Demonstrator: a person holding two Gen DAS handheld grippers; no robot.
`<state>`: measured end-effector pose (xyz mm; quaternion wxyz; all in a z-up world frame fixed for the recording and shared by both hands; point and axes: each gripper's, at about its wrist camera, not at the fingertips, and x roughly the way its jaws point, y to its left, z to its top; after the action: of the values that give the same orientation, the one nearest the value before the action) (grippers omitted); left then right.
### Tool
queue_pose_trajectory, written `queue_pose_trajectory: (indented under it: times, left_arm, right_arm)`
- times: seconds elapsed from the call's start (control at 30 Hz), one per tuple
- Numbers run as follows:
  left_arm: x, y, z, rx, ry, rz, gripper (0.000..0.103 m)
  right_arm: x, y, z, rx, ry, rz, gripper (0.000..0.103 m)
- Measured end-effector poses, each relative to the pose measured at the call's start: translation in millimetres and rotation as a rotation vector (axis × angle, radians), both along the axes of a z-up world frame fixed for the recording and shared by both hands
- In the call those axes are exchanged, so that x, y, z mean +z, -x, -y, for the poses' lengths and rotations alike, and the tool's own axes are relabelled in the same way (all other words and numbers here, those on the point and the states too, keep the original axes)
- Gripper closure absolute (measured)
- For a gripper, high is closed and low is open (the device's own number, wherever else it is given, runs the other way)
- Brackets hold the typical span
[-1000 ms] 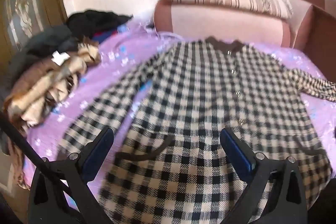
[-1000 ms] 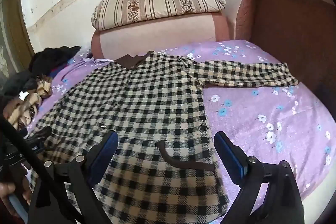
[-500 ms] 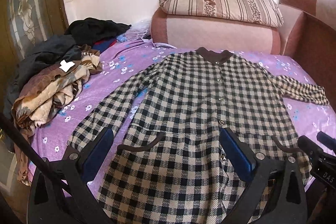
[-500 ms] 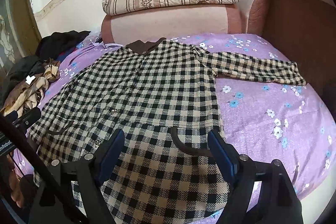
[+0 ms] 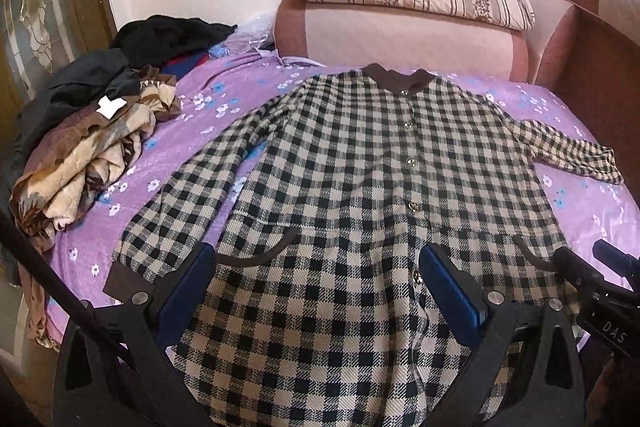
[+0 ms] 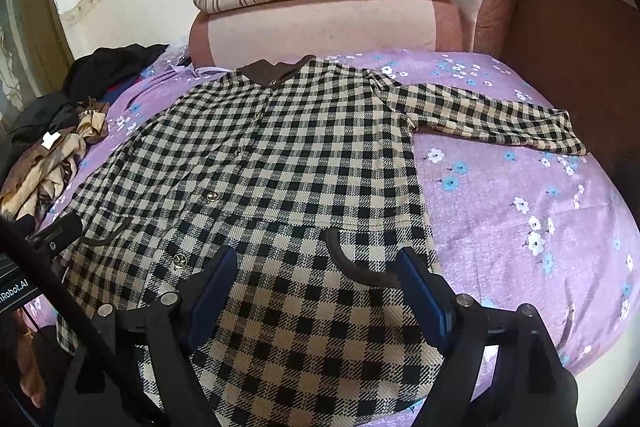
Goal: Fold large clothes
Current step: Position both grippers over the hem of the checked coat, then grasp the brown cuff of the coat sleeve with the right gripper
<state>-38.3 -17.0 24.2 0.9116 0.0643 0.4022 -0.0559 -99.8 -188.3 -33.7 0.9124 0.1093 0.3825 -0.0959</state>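
Right tool body (image 5: 612, 327), seen from the left wrist: "DAS", cut off
Left tool body (image 6: 14, 293), seen from the right wrist: "nRobot.AI", start cut off

Right gripper (image 6: 316, 291) hangs open over the checked coat's (image 6: 280, 163) hem — coat flat on purple bedsheet (image 6: 520, 211).

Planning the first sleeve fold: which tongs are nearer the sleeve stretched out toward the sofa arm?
Right. The right tongs hover over the hem on that sleeve's side; the left tongs hover over the hem's opposite half.
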Motion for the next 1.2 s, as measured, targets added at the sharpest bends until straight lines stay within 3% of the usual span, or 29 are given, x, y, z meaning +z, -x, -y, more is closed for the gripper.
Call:
queue_pose_trajectory:
  times: [0.67,1.2]
  left_arm:
    - [-19.3,-8.9,4.6,0.002,-0.025,-0.055,0.002]
    - [-26.1,-13.0,-1.4,0.017,0.012,-0.071,0.002]
  right_arm:
    - [-25.1,-10.7,12.2,-0.026,-0.040,-0.057,0.018]
    - [-32.1,-14.3,24.7,-0.046,-0.039,-0.076,0.018]
